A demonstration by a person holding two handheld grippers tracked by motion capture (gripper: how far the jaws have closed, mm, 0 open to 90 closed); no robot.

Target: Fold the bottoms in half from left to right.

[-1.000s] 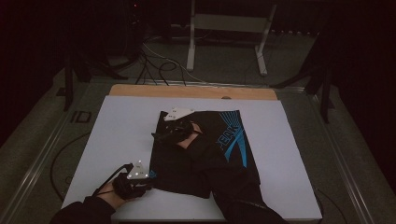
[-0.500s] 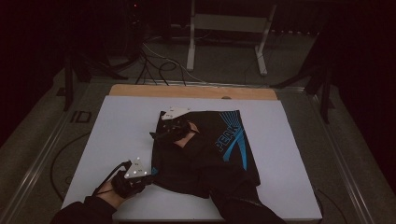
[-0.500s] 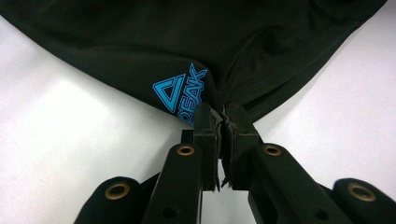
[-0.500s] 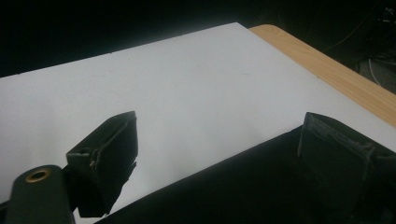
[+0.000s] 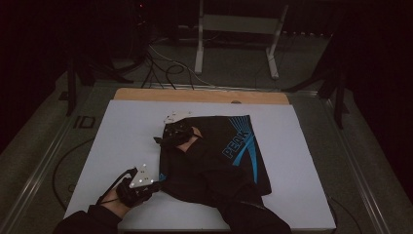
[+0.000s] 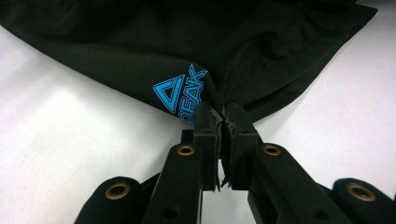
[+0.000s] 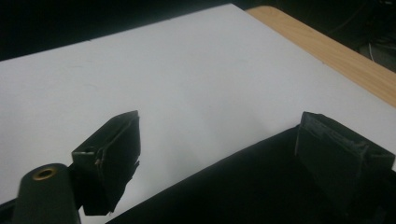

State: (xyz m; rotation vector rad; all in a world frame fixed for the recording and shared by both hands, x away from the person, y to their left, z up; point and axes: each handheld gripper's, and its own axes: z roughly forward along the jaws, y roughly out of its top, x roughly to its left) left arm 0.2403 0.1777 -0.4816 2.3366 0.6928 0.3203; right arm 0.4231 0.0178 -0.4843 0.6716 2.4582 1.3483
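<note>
A black garment (image 5: pixel 219 156) with a blue PEAK print lies crumpled in the middle of the white sheet (image 5: pixel 302 161). My left gripper (image 5: pixel 156 184) is at the garment's near left corner. In the left gripper view, that gripper (image 6: pixel 222 111) is shut on a pinch of the black fabric (image 6: pixel 261 56), right beside a small blue PEAK logo (image 6: pixel 182 93). My right gripper (image 5: pixel 164 138) sits at the garment's far left edge. In the right gripper view it (image 7: pixel 224 128) is open wide over the sheet (image 7: pixel 187 79), with the garment's edge (image 7: pixel 252 182) under its right jaw.
The white sheet covers a wooden table whose bare edge (image 5: pixel 195 95) shows at the far side. Beyond it stand a metal frame (image 5: pixel 234 29) and loose cables (image 5: pixel 160 63) on the dark floor. Bare sheet lies to the left and right of the garment.
My right gripper has shifted a little to the left along the garment's far edge. My left gripper has stayed almost in place, still shut on the near corner.
</note>
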